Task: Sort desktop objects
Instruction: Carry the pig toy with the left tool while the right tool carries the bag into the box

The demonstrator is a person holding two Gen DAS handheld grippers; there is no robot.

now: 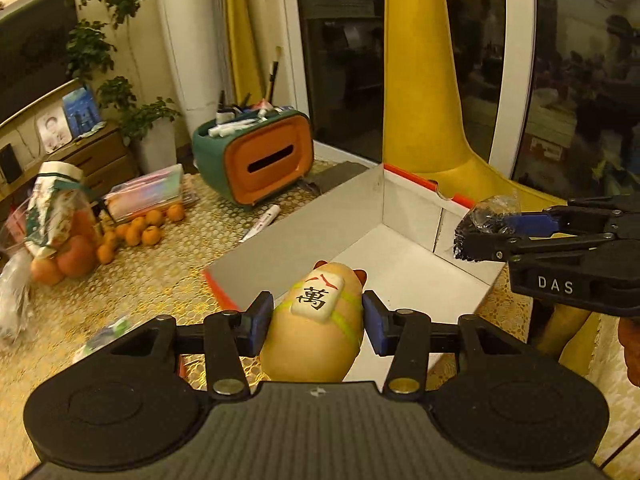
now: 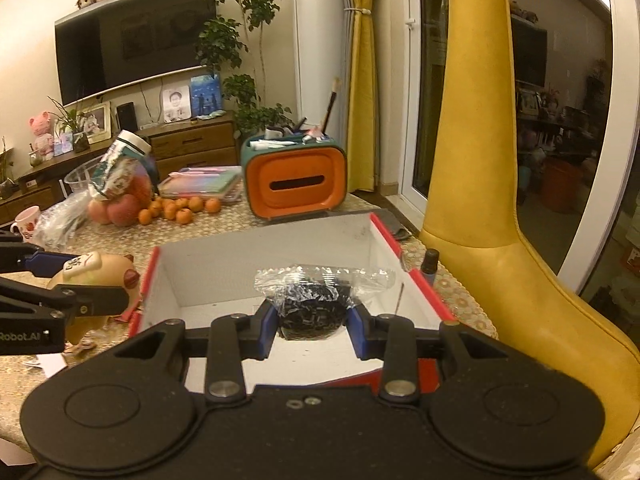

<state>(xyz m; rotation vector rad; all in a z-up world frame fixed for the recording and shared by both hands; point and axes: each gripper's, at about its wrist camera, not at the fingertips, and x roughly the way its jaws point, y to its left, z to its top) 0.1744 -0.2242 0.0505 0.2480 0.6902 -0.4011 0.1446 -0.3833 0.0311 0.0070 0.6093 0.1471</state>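
The left gripper [image 1: 318, 322] is clamped on a tan pig figurine [image 1: 316, 332] bearing a mahjong tile, held above the near left edge of the open white box [image 1: 400, 276]; its underside is hidden behind the gripper body. The right gripper [image 2: 308, 330] grips a crinkled clear packet of dark bits [image 2: 316, 300] over the box interior, contents hard to make out. The box floor lies bare and its red-edged walls [image 2: 386, 232] stand upright on the counter [image 1: 132, 280]. A small dark bottle [image 2: 430, 266] stands just outside the right wall.
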